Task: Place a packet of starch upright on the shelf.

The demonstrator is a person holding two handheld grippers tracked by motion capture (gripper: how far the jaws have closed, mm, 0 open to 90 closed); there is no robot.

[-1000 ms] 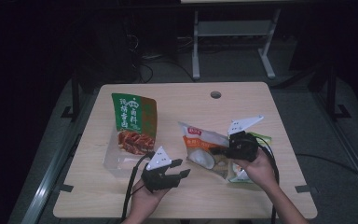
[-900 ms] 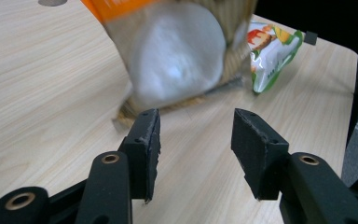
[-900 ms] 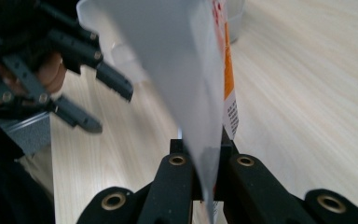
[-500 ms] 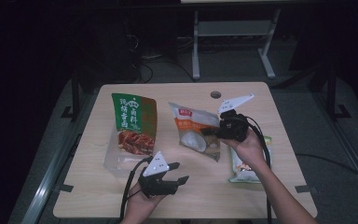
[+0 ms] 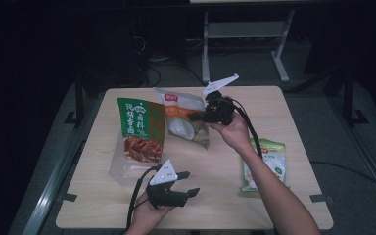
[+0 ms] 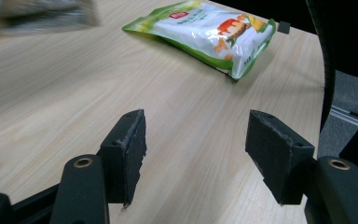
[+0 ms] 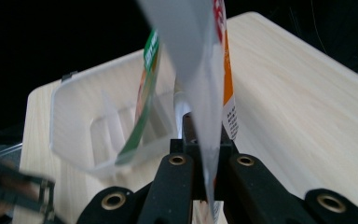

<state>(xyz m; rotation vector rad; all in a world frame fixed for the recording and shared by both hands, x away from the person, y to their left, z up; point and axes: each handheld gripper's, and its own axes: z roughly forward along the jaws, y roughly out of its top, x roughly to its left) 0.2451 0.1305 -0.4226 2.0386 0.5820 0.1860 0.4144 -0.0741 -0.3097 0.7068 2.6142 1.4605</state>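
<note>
Above the pale wooden table (image 5: 274, 103), the right gripper (image 5: 199, 116) clamps an orange-and-white plastic snack pouch (image 5: 183, 120), lifted beside the clear plastic bin (image 7: 81, 126). Near the front edge, the left gripper (image 5: 188, 183) has just been opening, jaws apart and empty.

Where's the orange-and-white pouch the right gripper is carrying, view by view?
High view: orange-and-white pouch at upper centre, hanging from the right gripper.
Left gripper view: a blurred strip at the top-left corner may be it; I cannot tell.
Right gripper view: centre, edge-on between the shut jaws.
Shared landmark: wooden table.
</note>
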